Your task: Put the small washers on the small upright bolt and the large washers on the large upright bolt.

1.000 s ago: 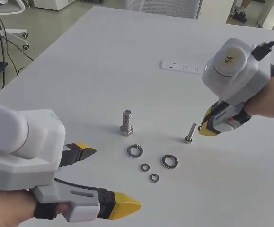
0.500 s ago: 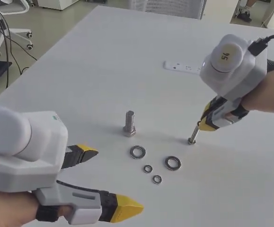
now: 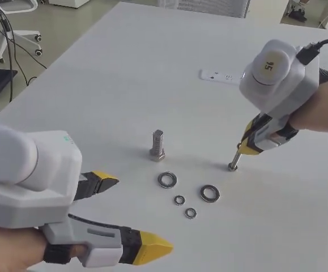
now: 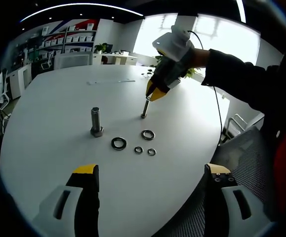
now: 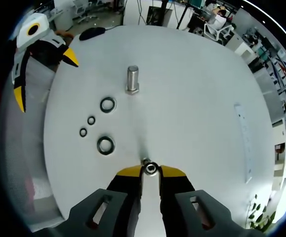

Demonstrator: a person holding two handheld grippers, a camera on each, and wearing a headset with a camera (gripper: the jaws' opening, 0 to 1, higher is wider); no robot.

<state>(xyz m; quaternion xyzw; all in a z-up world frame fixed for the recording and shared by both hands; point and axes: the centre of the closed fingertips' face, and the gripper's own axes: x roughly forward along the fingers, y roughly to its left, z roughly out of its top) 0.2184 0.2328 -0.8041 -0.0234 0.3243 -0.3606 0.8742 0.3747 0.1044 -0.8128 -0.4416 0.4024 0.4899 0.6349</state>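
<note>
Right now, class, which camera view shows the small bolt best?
The left gripper view: the small bolt stands side-on, its shaft visible down to the table. The head view shows it foreshortened below the right gripper. In the right gripper view it appears end-on between the gripper tips.

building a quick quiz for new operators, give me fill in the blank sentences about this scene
The jaws of the left gripper stand ___.
The large bolt stands on its ___, threads up.
The large washers and small washers lying on the table total ___.
The right gripper is shut on the small bolt, which carries ___ washers.
Missing words: open; head; four; no.
</note>
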